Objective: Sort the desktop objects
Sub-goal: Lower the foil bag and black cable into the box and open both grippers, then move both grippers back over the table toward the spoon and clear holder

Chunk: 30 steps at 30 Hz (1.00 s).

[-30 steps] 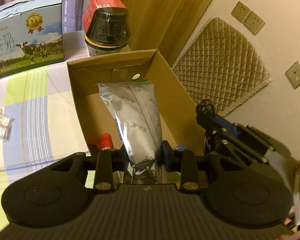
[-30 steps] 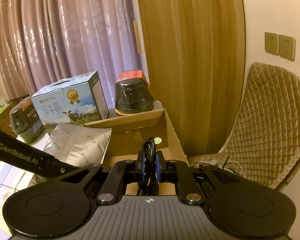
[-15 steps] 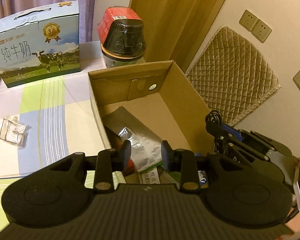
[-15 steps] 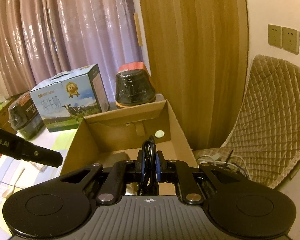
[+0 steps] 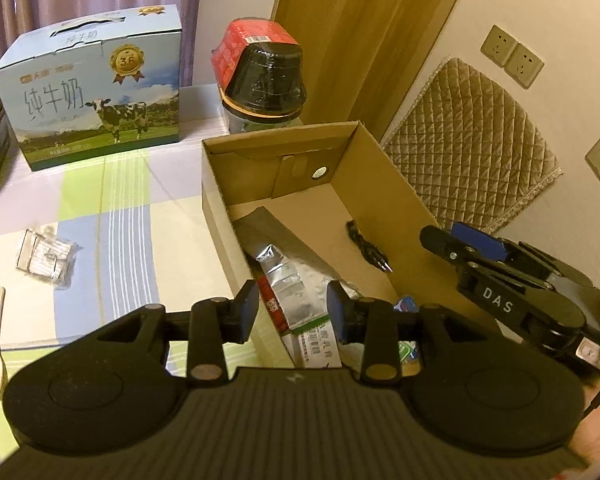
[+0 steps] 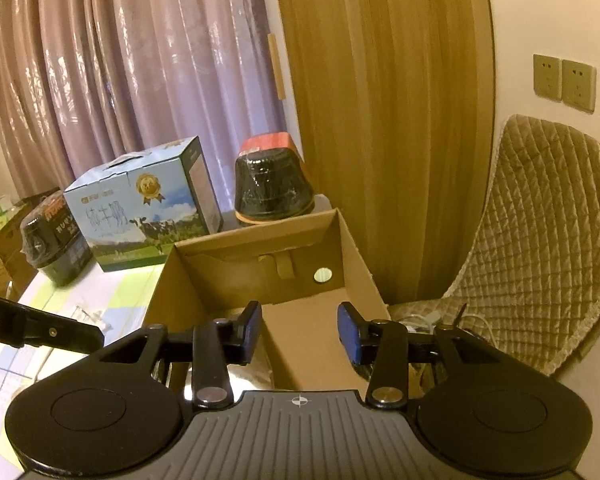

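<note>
Inside the cardboard box [image 5: 384, 200] on the table [image 5: 100, 208], a silver pouch [image 5: 296, 280] lies flat beside a black cable [image 5: 366, 246]. Left gripper [image 5: 293, 308]: jaws have just been opening, nothing gripped. Right gripper [image 6: 299, 330]: jaws have just been opening, apparently empty, over the box.

Mauve curtains [image 6: 112, 80] hang beside a wood panel [image 6: 380, 120], cream wall [image 6: 548, 20] with sockets [image 6: 564, 82].

both wrist views near, angled down, sharing cardboard box [image 5: 380, 200]
</note>
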Available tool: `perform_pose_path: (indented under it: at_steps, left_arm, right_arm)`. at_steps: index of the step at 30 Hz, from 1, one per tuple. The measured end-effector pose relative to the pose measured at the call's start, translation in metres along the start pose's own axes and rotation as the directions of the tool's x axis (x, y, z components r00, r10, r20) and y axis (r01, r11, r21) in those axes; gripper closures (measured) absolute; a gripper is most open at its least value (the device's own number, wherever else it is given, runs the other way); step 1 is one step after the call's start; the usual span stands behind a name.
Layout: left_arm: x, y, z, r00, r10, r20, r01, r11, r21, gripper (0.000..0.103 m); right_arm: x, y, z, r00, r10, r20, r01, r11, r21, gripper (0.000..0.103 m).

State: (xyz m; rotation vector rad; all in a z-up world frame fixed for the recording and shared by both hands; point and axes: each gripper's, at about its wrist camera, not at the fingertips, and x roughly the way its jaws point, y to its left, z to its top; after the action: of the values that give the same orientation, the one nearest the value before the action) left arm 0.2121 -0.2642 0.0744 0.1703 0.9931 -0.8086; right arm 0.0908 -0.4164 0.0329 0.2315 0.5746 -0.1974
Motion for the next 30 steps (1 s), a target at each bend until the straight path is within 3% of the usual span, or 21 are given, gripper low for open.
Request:
perform_pose_path:
  at_steps: [9,14,16,22,26,30]
  left_arm:
    - [-0.024,0.014,-0.018,1.000,0.005,0.011,-0.005,1.000,-0.009,0.069]
    - [-0.045,0.027,-0.032,0.999,0.019,0.037,-0.018,1.000,-0.018,0.055]
    - [-0.054,0.035,-0.040,0.998,0.039,0.050,-0.038,0.999,-0.016,0.053]
    - [-0.082,0.068,-0.063,0.994,0.084,0.068,-0.081,0.995,-0.051,0.039]
    - [-0.103,0.092,-0.082,0.988,0.126,0.089,-0.121,0.991,-0.061,0.033]
    - [-0.124,0.118,-0.101,0.978,0.178,0.105,-0.170,0.982,-0.077,0.018]
  right_arm:
    - [-0.024,0.020,-0.006,1.000,0.012,-0.011,-0.012,1.000,-0.002,0.043]
    - [-0.040,0.040,-0.010,1.000,0.030,-0.005,-0.030,0.999,-0.025,0.017]
    - [-0.044,0.051,-0.012,0.999,0.038,-0.008,-0.038,0.998,-0.046,0.013]
    - [-0.055,0.079,-0.018,0.998,0.054,-0.011,-0.055,0.996,-0.070,0.002]
    - [-0.061,0.100,-0.024,0.997,0.079,-0.019,-0.080,0.992,-0.094,0.002]
    - [-0.065,0.122,-0.031,0.994,0.107,-0.030,-0.110,0.988,-0.109,0.002]
